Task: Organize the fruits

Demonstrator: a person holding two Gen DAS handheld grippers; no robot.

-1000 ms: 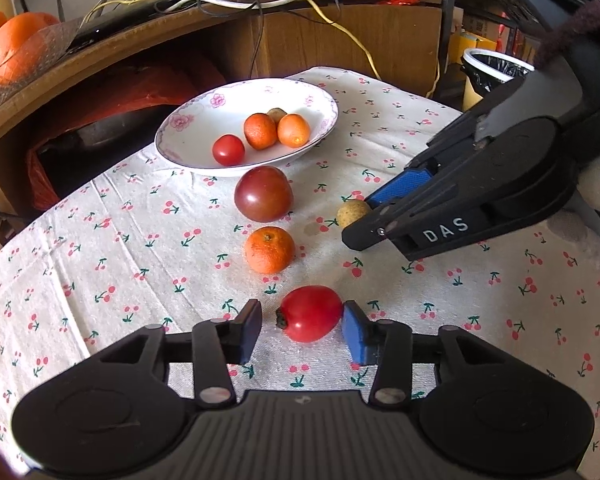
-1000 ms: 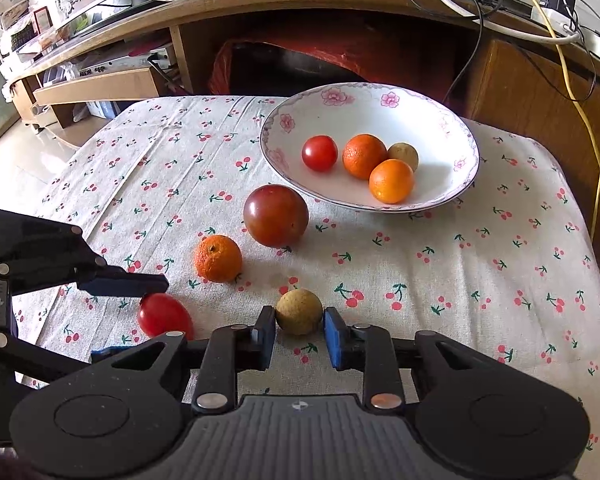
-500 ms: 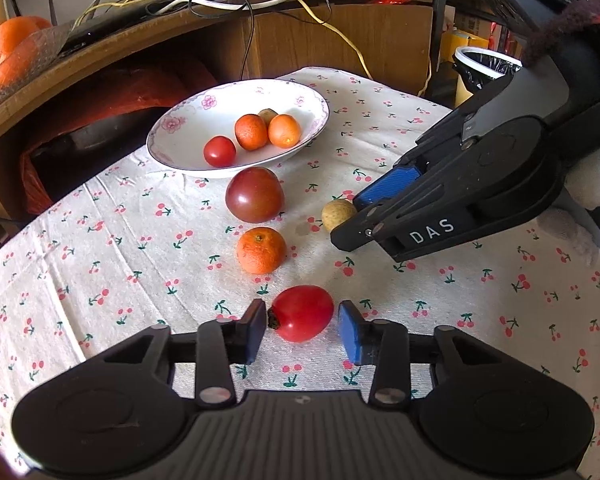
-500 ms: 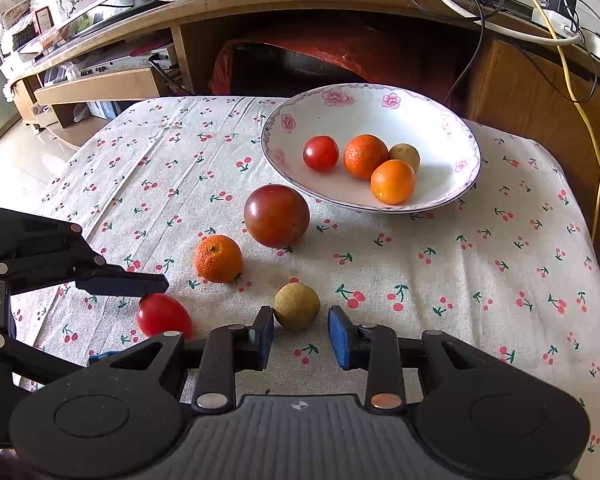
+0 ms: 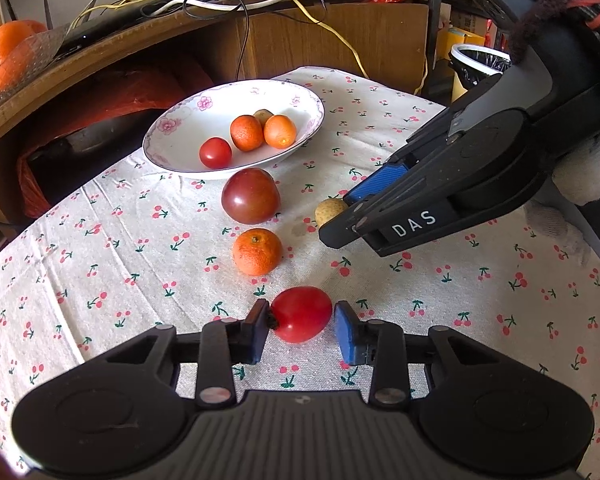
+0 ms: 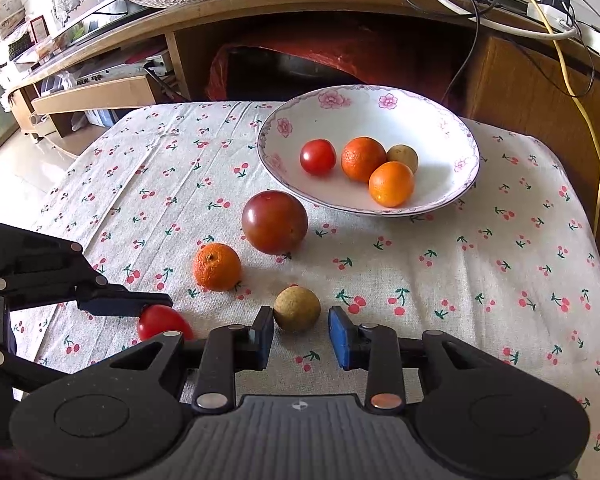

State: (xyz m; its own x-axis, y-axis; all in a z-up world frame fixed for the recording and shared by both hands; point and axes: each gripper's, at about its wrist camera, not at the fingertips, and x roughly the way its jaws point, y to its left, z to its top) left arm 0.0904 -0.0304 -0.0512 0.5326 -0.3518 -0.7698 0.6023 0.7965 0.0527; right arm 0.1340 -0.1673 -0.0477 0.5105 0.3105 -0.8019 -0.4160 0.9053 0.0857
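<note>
Since the earlier frames, the left hand-held gripper (image 5: 301, 330) has just been closing around the red tomato (image 5: 301, 313), and the right hand-held gripper (image 6: 300, 336) has let go of the small tan fruit (image 6: 297, 308), its jaws having parted.

In the left wrist view, the red tomato lies on the surface (image 5: 100, 248) between the left pads: the pad at 9 o'clock of it touches its stem end, while the blue pad at 3 o'clock sits just beside it, and whether that one presses cannot be told. The jaws are thus nearly closed on the tomato.

In the right wrist view, the right hand-held gripper stands open around the small tan fruit, whose left side sits against the left pad, with a clear gap to the right blue pad.

Outward from the red tomato, at 12 o'clock in the left wrist view, sits a mandarin (image 5: 257, 251), and beyond it a large dark red tomato (image 5: 251, 196), close to the rim of the flowered bowl (image 5: 172, 136).

The bowl holds a small red tomato (image 5: 215, 153), two oranges (image 5: 247, 133) touching each other, and a tan fruit (image 5: 262, 115) behind them.

The cloth on the surface is printed with cherries.

At 10 o'clock, on a wooden shelf (image 5: 112, 46), a glass dish (image 5: 24, 60) holds more oranges.
</note>
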